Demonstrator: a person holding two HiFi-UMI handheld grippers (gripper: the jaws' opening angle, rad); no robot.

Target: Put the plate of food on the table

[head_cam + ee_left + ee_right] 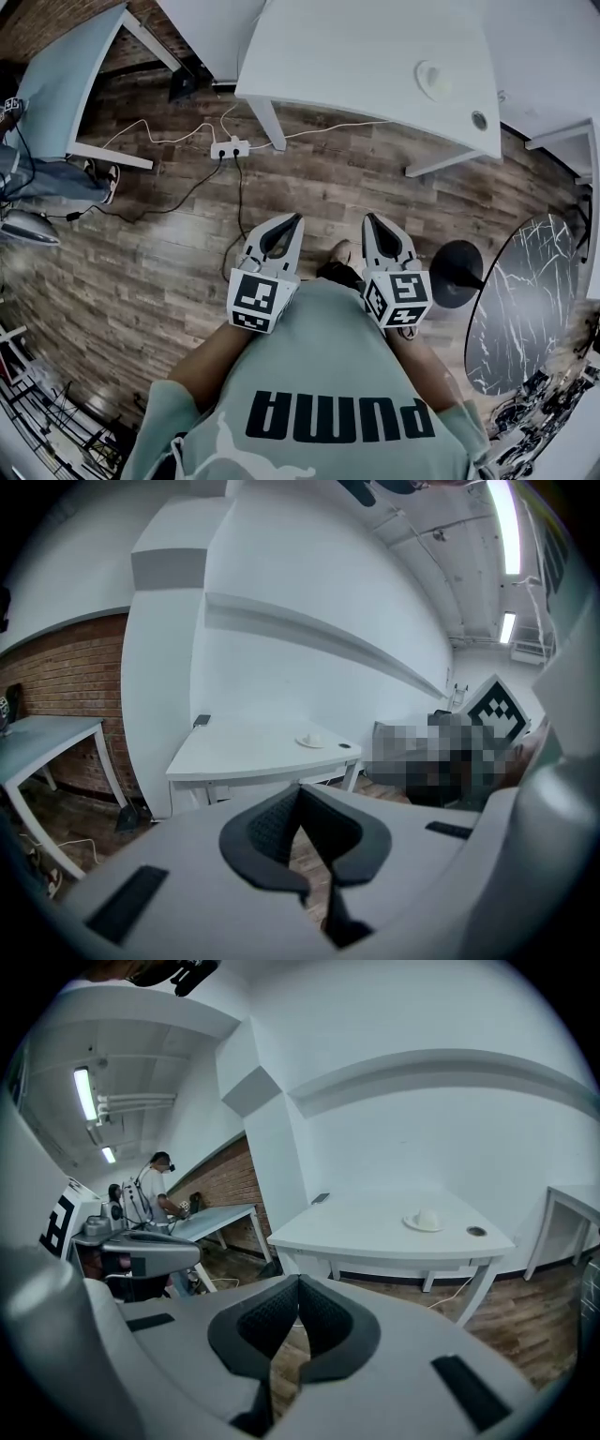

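Grippers first: the left gripper and the right gripper are held side by side in front of the person's pale green shirt, a little apart from each other and tipped down toward the wood floor. Each gripper's own view shows its dark pads pressed together at the tips with nothing caught between them, so both are closed up and empty. The marker cube on the left one and the marker cube on the right one sit right against the shirt in the head view. The plate of food (a small white plate with a pale lump on it, can't make out what the food is) is sitting on the white table straight ahead, well apart from both grippers, toward the table's right-hand end and near a round cable hole in the top. Under that table there's a white power strip on the floor with cords trailing off both ways. Off to the right is a round marble-look tabletop with a black round disc just beside it. Far left there's a grey-blue table, and the right gripper view catches another person standing by a brick wall.
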